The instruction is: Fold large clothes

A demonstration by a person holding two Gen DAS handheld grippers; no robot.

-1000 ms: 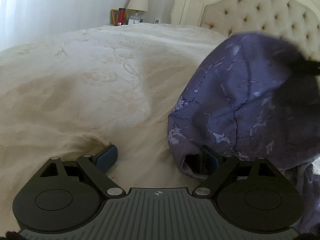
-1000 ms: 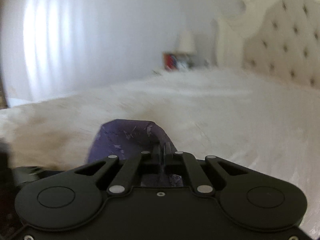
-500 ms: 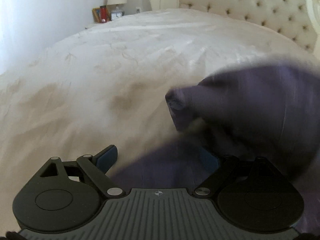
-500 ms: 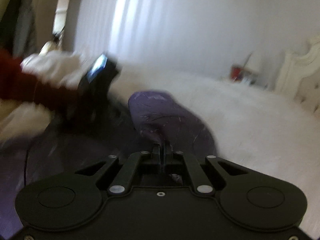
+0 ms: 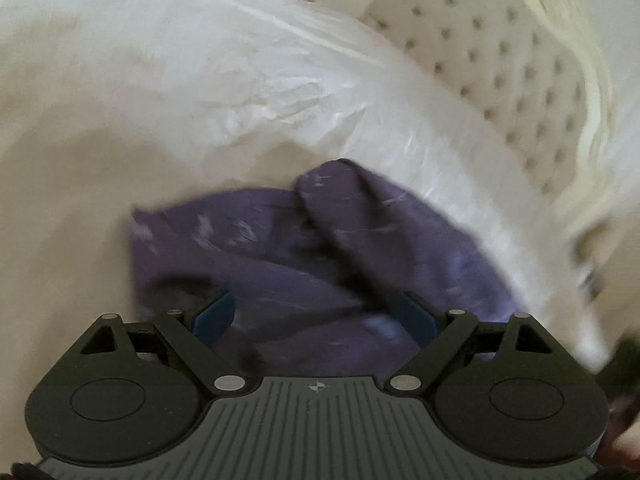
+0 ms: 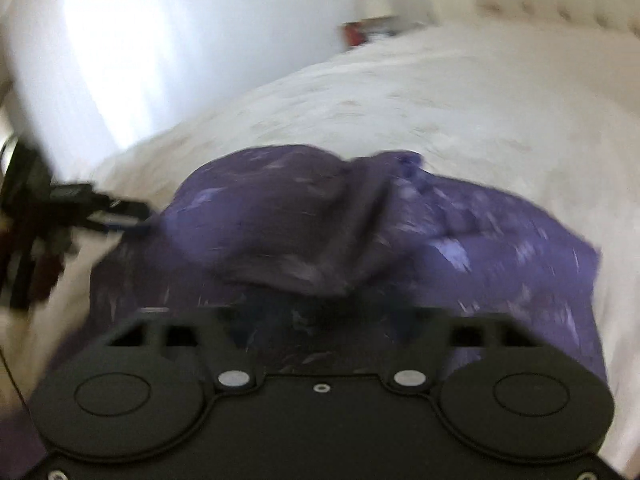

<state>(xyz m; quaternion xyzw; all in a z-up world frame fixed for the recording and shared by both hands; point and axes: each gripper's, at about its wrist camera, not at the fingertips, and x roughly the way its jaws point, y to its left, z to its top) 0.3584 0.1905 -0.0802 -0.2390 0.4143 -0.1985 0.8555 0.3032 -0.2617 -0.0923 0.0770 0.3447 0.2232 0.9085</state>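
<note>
A purple patterned garment (image 5: 360, 248) lies bunched on the cream bedspread (image 5: 120, 100). My left gripper (image 5: 316, 312) is open, its blue pads (image 5: 214, 312) spread wide just above the cloth. In the right wrist view the same garment (image 6: 460, 240) spreads on the bed with a fold humped in its middle. My right gripper (image 6: 320, 320) is over the garment's near edge; its arms stand spread apart and the image is blurred. The left gripper (image 6: 116, 216) shows at the left edge of that view, at the garment's left side.
A tufted cream headboard (image 5: 500, 60) stands at the right. A nightstand with a lamp and red items (image 6: 372, 28) is at the far side of the bed. White curtains (image 6: 120, 40) hang behind the bed.
The right gripper has opened and let the garment drop onto the bed. The left gripper has swung over the cloth and stays open. Both views are blurred by motion.
</note>
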